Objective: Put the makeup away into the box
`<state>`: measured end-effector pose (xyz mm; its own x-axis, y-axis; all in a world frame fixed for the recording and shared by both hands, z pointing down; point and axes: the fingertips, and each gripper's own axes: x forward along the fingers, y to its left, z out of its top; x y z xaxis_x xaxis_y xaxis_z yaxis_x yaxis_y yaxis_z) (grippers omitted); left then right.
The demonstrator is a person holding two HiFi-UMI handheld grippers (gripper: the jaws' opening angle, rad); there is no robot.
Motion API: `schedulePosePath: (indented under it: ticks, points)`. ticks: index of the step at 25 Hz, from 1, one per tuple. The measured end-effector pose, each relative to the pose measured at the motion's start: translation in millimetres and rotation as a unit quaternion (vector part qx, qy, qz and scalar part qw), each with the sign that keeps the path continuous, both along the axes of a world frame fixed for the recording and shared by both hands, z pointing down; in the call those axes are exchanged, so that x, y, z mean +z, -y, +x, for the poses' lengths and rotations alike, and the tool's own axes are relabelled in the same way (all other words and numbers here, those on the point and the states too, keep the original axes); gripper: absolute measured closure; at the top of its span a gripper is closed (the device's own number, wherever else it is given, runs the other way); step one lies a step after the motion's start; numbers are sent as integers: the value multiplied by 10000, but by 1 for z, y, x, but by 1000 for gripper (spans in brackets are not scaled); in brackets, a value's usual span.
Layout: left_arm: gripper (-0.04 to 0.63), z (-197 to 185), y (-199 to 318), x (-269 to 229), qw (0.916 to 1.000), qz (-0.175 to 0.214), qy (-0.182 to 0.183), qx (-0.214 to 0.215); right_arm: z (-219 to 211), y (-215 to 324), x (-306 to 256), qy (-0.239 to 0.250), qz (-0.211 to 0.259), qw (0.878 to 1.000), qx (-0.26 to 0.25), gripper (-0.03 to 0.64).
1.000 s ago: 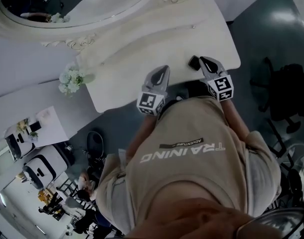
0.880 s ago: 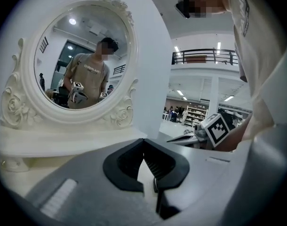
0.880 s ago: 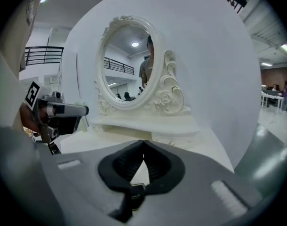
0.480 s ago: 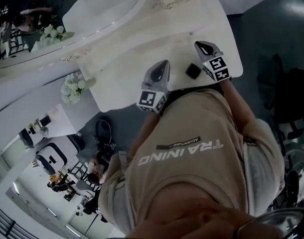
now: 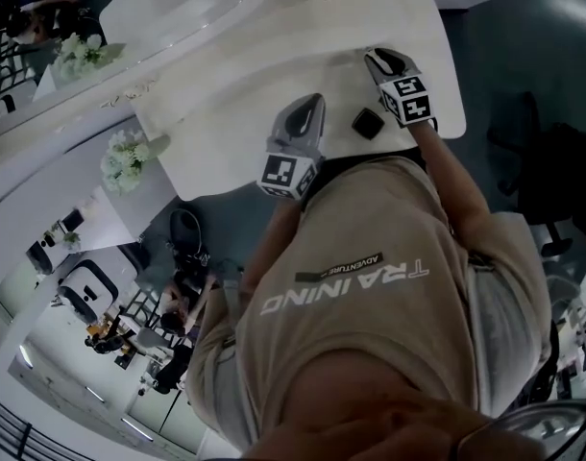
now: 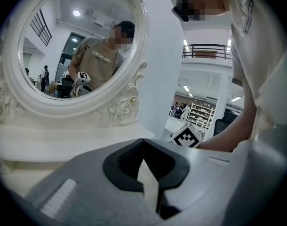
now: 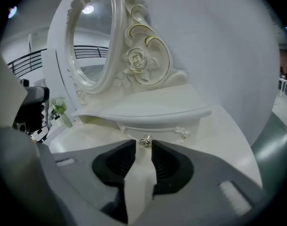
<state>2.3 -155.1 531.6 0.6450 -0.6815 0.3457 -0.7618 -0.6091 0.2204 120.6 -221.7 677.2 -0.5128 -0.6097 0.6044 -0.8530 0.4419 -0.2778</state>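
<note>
- Head view: a white dressing table (image 5: 264, 75) fills the top of the frame, with an oval mirror (image 5: 168, 8) standing at its back. The person's beige shirt (image 5: 370, 296) covers the lower part.
- A small black square makeup case (image 5: 368, 123) lies flat on the dressing table, near its front edge and toward its right corner. Neither gripper touches it.
- The right gripper (image 5: 378, 59) is over the dressing table's front right corner, just beside the case, and points toward the table's back.
- Its jaws stand a little apart and have just been opening, with nothing between them. In the right gripper view only pale tabletop shows in the gap. A drawer knob (image 7: 145, 141) on the low drawer at the dressing table's back lines up beyond the tips.
- The left gripper (image 5: 315, 104) is over the dressing table's front edge, near its middle and left of the case, also pointing toward the table's back.
- In the left gripper view its jaw tips meet, leaving only a thin wedge of tabletop showing behind them. It holds nothing.
- A small bunch of white flowers (image 5: 123, 157) stands at the dressing table's left corner, well apart from both grippers.
</note>
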Motion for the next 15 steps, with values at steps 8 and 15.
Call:
schedulePosePath:
  ticks: [8, 15]
  points:
    - [588, -50, -16, 5, 9999, -45, -50, -102, -6, 8, 8, -300, -322, 9975, 545, 462]
    - [589, -99, -8, 8, 9989, 66, -203, -409, -20, 13, 19, -866, -359, 9944, 487, 497]
